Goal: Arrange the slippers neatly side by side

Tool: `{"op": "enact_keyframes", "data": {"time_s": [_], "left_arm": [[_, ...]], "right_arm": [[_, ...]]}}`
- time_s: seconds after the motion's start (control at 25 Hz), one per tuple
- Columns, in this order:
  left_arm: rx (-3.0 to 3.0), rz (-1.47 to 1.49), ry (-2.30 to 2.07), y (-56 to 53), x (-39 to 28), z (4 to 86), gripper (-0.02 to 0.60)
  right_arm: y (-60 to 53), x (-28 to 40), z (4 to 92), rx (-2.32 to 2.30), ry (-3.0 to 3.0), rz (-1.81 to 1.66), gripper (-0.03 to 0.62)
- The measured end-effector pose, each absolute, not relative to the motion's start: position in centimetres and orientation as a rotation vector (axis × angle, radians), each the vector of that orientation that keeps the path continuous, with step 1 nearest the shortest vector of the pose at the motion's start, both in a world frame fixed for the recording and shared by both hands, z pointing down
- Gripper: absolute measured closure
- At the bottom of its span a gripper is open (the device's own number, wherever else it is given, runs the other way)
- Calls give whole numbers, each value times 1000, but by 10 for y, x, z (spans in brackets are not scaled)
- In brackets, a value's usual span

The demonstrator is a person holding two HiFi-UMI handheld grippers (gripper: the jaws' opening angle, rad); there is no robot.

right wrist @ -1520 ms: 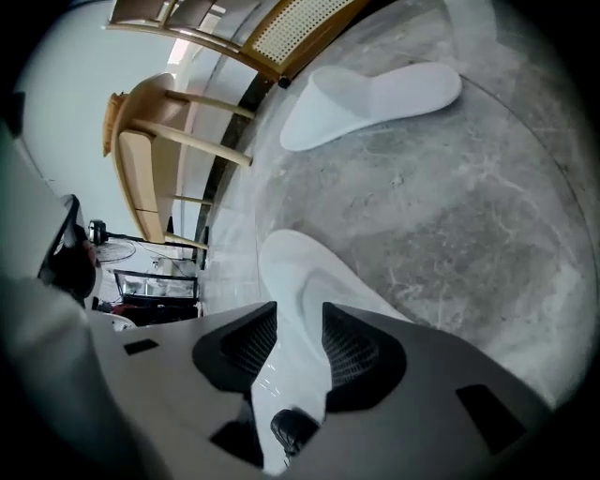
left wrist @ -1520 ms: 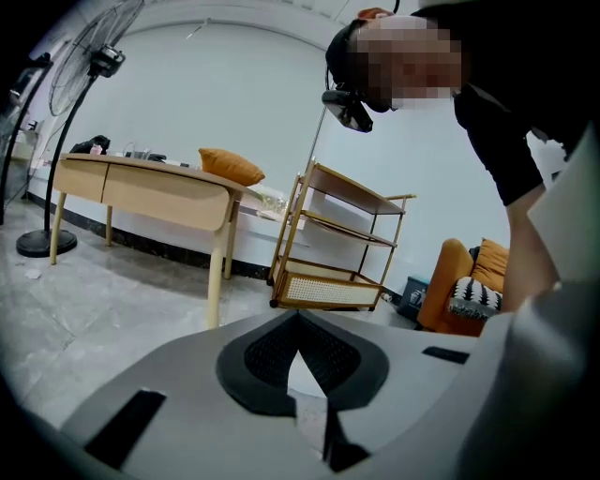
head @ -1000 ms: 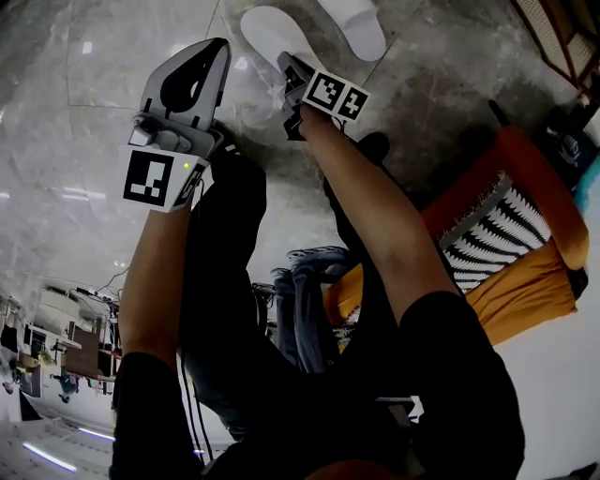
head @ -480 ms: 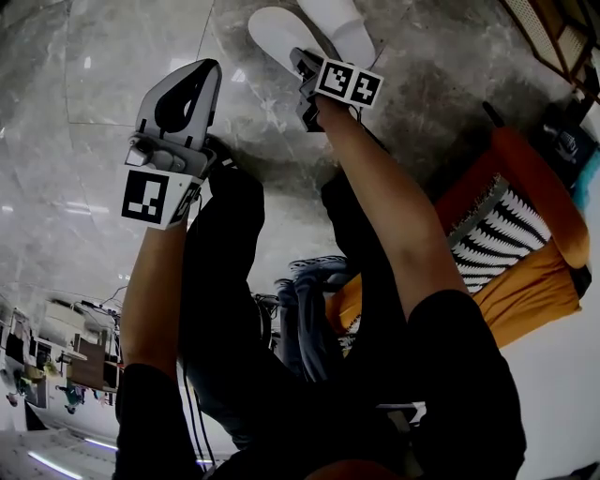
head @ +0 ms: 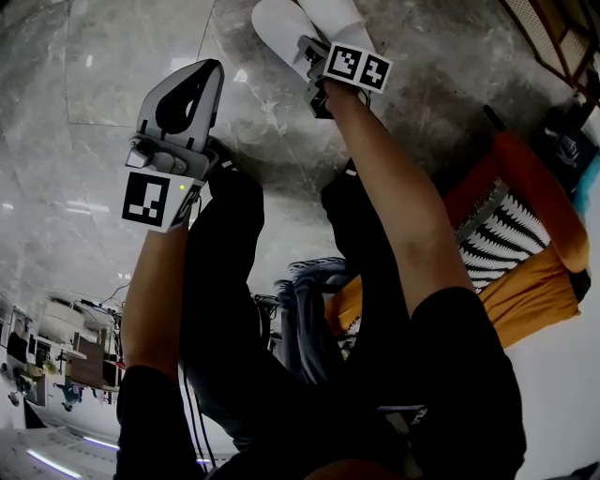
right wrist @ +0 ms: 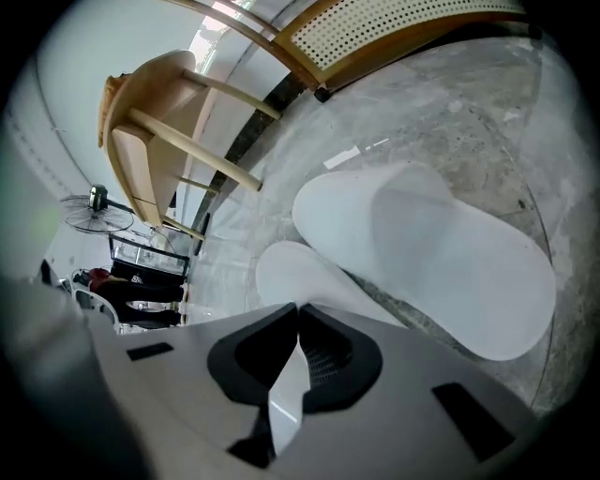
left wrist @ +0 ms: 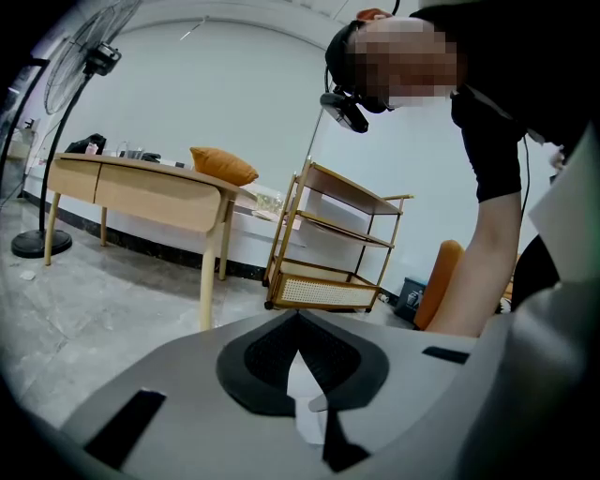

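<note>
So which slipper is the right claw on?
The left slipper in the head view: its end runs into the shut right claw. The other slipper lies free beside it, upper showing.

White slippers (head: 277, 30), grey marbled floor (head: 103, 66), orange cushion (head: 536, 281) with black-white stripes.

The room is bright with soft light. The shiny floor (head: 112, 103) shows little white spots of glare. The pictures bend at the edges, with dark round corners. The white slippers (right wrist: 450, 272) look a bit fuzzy.
</note>
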State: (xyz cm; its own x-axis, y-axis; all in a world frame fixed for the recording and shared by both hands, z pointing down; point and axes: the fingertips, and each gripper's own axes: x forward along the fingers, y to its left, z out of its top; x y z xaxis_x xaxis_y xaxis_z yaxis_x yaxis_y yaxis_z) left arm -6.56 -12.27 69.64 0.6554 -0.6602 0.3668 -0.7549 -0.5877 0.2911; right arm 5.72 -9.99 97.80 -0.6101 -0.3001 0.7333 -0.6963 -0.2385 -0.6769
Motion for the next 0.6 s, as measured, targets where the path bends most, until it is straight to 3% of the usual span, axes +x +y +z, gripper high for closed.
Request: {"op": "enact_keyframes", "data": {"time_s": [0.2, 0.28, 0.32, 0.48, 0.6], "left_arm": [[2446, 315, -1097, -120, -67, 700, 568], [2451, 317, -1092, -121, -64, 699, 568], [2453, 316, -1094, -122, -63, 697, 568], [2458, 305, -1108, -123, -56, 679, 568], [2446, 315, -1113, -127, -51, 655, 568]], "right_arm": [[-97, 59, 979, 1198, -1730, 1943, 557], [-97, 59, 975, 1193, -1741, 1964, 429], [-96, 60, 971, 1191, -1741, 1970, 428], [-80, 72, 939, 1203, -1733, 1923, 437], [-76, 91, 887, 1233, -1798, 1803, 548]]}}
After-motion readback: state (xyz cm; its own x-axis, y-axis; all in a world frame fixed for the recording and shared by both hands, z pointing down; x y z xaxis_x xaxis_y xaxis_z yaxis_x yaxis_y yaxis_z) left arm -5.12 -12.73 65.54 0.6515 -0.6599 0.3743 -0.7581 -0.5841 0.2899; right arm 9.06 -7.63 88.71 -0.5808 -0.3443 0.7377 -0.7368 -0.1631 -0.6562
